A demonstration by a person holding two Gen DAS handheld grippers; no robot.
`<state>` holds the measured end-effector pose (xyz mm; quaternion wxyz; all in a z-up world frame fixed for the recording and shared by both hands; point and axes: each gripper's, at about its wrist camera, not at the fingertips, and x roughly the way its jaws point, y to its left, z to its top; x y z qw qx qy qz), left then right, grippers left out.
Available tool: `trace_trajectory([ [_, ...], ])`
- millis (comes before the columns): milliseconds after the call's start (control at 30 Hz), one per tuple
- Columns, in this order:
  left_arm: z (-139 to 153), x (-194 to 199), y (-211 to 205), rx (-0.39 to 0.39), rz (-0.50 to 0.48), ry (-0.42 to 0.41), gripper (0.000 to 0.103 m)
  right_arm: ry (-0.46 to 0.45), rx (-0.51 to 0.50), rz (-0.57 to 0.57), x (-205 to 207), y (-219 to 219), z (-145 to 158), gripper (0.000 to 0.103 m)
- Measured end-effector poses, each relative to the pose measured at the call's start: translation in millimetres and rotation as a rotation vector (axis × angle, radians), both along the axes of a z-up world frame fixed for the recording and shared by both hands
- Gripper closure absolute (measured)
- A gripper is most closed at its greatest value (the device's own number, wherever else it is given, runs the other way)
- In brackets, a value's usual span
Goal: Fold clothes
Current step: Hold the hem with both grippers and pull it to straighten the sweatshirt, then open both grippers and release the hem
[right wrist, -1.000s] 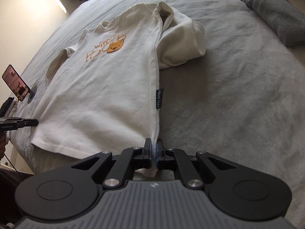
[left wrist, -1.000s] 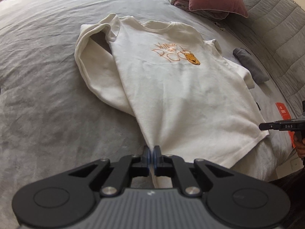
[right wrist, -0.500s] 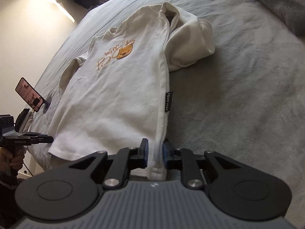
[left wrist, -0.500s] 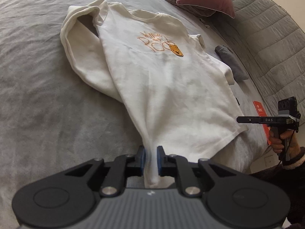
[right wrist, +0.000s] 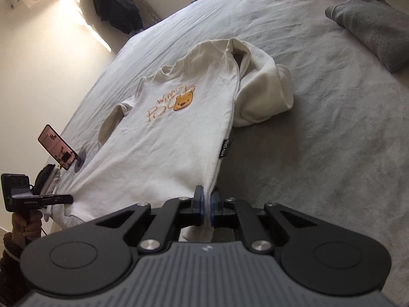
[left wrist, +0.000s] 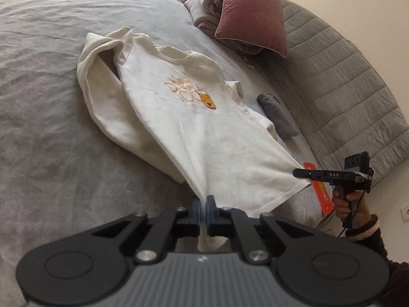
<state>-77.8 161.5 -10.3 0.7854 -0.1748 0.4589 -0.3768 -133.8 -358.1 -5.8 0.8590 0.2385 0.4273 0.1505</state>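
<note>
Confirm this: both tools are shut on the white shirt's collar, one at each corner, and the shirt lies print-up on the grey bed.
Not the collar. Both wrist views show the left tool and right tool shut on the hem corners of the shirt; the collar lies at the far end. It is print-up on the bed.

bed: wide grey bedspread [left wrist: 51, 117], rumpled | headboard: grey quilted padding [left wrist: 345, 97] | pillow: dusty-pink velvet cushion [left wrist: 253, 12] leaning on rolled bedding | folded dark grey cloth [left wrist: 277, 115] near the headboard | phone: lit screen on small stand [right wrist: 57, 147] | dark garment hanging on wall [right wrist: 116, 0]
</note>
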Motion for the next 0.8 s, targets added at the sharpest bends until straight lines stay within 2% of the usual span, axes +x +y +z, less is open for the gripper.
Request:
trace_trajectory([
  [67,0,-1,4,-0.028,-0.005,0.014,0.100,-0.005,0.026,-0.007,-2,-5,4,0.097],
  [133,-3,-2,8,-0.088,-0.015,0.046,0.100,-0.002,0.052,-0.006,-4,-10,6,0.097],
  [233,-8,-5,9,-0.091,-0.036,0.067,0.100,0.011,0.058,0.003,-6,-11,7,0.097],
  [300,-12,-8,6,-0.026,-0.041,0.061,0.100,0.030,0.038,0.011,-6,-9,5,0.097],
  [467,-28,-12,-21,0.195,-0.086,0.028,0.099,0.094,-0.071,0.030,-1,4,-14,0.097],
  [567,-29,-17,-33,0.331,-0.137,-0.057,0.098,0.106,-0.141,0.041,1,11,-21,0.095],
  [633,-21,-19,-32,0.359,-0.127,-0.107,0.096,0.068,-0.177,0.044,-2,14,-16,0.089],
  [700,-13,-21,-28,0.382,-0.107,-0.166,0.095,0.001,-0.244,0.042,-7,19,-7,0.089],
  [800,-1,-20,-20,0.311,-0.077,-0.209,0.093,-0.066,-0.255,0.090,-11,28,-1,0.089],
])
